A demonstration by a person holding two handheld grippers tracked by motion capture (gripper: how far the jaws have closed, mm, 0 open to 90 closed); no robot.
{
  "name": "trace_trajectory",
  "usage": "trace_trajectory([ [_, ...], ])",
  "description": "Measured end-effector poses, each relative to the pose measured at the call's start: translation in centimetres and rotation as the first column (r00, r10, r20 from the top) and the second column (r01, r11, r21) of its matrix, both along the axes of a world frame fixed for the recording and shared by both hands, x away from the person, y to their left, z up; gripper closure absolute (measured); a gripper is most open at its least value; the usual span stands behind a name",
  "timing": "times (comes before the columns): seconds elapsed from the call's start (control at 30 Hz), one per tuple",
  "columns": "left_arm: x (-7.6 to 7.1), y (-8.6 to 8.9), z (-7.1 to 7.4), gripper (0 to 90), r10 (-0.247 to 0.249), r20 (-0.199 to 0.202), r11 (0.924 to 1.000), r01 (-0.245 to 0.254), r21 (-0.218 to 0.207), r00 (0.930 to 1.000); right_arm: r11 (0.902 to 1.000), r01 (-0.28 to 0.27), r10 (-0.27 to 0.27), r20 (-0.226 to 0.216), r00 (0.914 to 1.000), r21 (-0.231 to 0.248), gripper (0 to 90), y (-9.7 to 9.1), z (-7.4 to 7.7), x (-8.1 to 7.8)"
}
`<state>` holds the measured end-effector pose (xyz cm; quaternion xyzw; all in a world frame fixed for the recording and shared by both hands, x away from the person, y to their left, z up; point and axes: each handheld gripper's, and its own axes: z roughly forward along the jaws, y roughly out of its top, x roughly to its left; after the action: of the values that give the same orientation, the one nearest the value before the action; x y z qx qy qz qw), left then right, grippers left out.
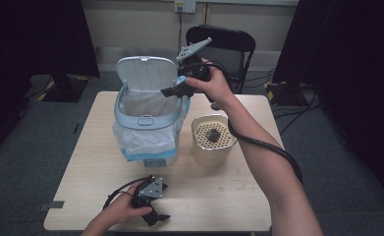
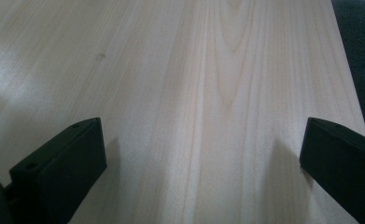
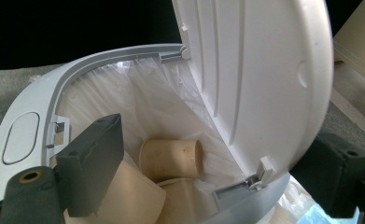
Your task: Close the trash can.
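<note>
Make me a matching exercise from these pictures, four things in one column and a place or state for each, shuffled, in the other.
Things:
1. bin lid
2. cups
3. left gripper
4. strainer pot

Places or states:
A. low over the table's near edge, jaws open
B. standing on the table right of the bin
C. raised upright
D. lying inside the bin's bag

Pairs: 1-C, 2-D, 3-A, 4-B

Pale wooden table (image 1: 81, 162) under lined bin (image 1: 148, 130) and perforated container (image 1: 213, 140).
</note>
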<state>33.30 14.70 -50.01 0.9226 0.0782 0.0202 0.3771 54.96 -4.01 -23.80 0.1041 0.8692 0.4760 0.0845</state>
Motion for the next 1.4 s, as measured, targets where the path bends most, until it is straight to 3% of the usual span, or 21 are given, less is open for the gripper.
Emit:
trace_trajectory([
  [0.27,0.0,0.0,0.0,0.0,-0.001,0.0,1.0,0.001,0.001,1.0,0.9992,-0.002,0.002,0.003,1.0,0.039,14.8,0.1,0.3,0.0],
  [0.7,0.0,0.0,0.0,0.0,0.0,0.0,1.0,0.0,0.0,1.0,0.9989,0.0,0.001,-0.009,1.0,0.046,13.1,0.4,0.4,-0.5],
  [0.87,0.0,0.0,0.0,0.0,0.0,0.0,1.0,0.0,0.0,1.0,0.9955,-0.025,0.028,-0.026,0.9993,0.091,14.2,0.8,0.4,-0.9],
  [1.17,0.0,0.0,0.0,0.0,0.0,0.0,1.0,0.0,0.0,1.0,0.996,-0.082,0.084,-0.033,0.9959,0.034,14.3,2.6,0.2,-2.6],
  [1.4,0.0,0.0,0.0,0.0,0.0,0.0,1.0,0.0,0.0,1.0,0.9955,-0.094,0.094,-0.049,0.9943,0.012,14.4,2.8,0.0,-3.1],
])
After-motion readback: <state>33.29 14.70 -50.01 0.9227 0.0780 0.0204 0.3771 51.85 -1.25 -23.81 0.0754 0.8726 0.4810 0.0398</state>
